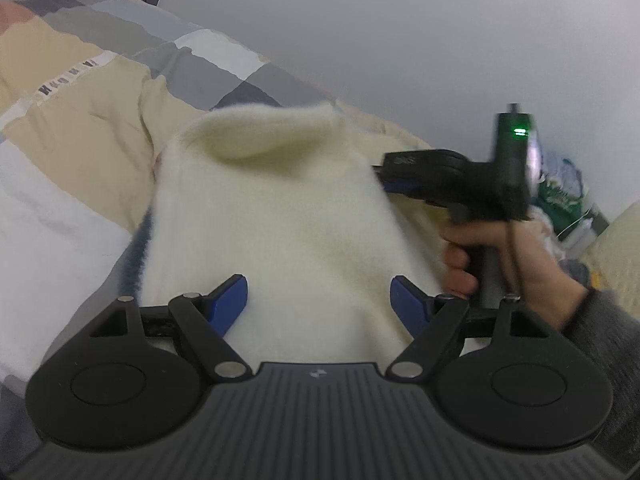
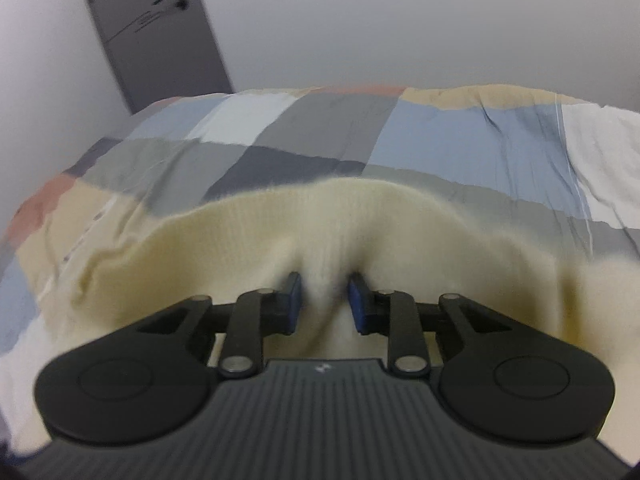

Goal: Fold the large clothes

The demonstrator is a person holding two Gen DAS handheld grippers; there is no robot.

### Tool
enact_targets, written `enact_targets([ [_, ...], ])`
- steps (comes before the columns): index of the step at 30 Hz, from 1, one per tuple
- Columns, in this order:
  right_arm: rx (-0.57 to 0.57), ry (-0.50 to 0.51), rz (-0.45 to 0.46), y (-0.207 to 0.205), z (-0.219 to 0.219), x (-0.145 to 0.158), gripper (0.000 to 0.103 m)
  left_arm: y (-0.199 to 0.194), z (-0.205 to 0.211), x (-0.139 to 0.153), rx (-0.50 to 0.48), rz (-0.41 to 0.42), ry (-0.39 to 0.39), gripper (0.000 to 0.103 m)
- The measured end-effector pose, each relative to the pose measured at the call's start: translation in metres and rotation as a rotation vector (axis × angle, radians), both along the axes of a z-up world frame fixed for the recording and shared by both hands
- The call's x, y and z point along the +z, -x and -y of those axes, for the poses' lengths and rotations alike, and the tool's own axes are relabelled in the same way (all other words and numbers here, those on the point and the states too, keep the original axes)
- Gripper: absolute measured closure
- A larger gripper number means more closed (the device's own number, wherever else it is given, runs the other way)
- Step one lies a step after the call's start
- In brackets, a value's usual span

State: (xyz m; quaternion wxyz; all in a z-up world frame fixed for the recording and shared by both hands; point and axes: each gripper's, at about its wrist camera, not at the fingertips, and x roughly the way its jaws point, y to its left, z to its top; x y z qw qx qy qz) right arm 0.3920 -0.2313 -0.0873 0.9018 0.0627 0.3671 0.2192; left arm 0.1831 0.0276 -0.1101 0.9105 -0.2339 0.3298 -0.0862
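A cream fuzzy sweater [image 1: 280,220] lies on a patchwork bedspread [image 1: 80,120]. In the left wrist view my left gripper [image 1: 320,300] hovers over the sweater's near part. It is open, its blue pads [image 1: 230,300] wide apart and gripping nothing. In the right wrist view my right gripper [image 2: 325,304] pinches a raised ridge of the sweater [image 2: 340,220], which puckers between its narrow-set blue pads [image 2: 294,304]. The left wrist view shows that gripper [image 1: 386,172] at the sweater's right edge, held by a hand [image 1: 480,256] in a grey sleeve.
The bedspread [image 2: 320,140] spreads beyond the sweater on all sides and drops off at its far edge. A dark door [image 2: 160,32] stands in the pale wall behind. Green and white clutter [image 1: 560,188] sits past the bed on the right.
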Motion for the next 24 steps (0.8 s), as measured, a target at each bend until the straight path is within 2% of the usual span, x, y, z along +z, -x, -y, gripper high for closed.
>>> enact_targets([
  [2, -0.048, -0.049, -0.044, -0.013, 0.000, -0.007, 0.074, 0.000, -0.002, -0.001, -0.010, 0.012, 0.005, 0.021],
  [3, -0.068, -0.075, -0.060, -0.017, 0.002, -0.009, 0.069, 0.000, -0.003, -0.001, -0.015, 0.018, 0.007, 0.021],
  [4, -0.084, -0.102, -0.073, -0.019, 0.005, -0.009, 0.059, 0.000, -0.003, -0.001, -0.017, 0.023, 0.011, 0.021],
  [5, -0.098, -0.145, -0.082, -0.020, 0.011, -0.010, 0.054, 0.000, -0.004, -0.002, -0.018, 0.027, 0.016, 0.021],
  [6, -0.100, -0.196, -0.093, -0.020, 0.017, -0.010, 0.042, 0.000, -0.005, -0.002, -0.019, 0.031, 0.022, 0.021],
  [7, -0.100, -0.248, -0.109, -0.019, 0.025, -0.009, 0.036, 0.001, -0.005, -0.002, -0.020, 0.033, 0.028, 0.021],
  [9, -0.108, -0.310, -0.125, -0.011, 0.040, -0.004, 0.036, 0.001, -0.007, -0.003, -0.020, 0.035, 0.040, 0.021],
  [14, -0.107, -0.277, -0.121, 0.026, 0.082, 0.012, 0.036, -0.001, -0.008, -0.001, -0.010, 0.035, 0.040, 0.021],
  [17, -0.095, -0.209, -0.153, 0.053, 0.109, 0.016, 0.034, -0.002, -0.005, 0.000, -0.006, 0.038, 0.017, 0.021],
  [22, -0.074, -0.254, -0.204, 0.109, 0.153, 0.019, 0.034, 0.003, 0.004, 0.002, 0.009, 0.045, -0.031, 0.021],
  [24, -0.063, -0.268, -0.206, 0.132, 0.162, 0.018, 0.034, 0.005, 0.011, 0.002, 0.009, 0.052, -0.074, 0.021],
])
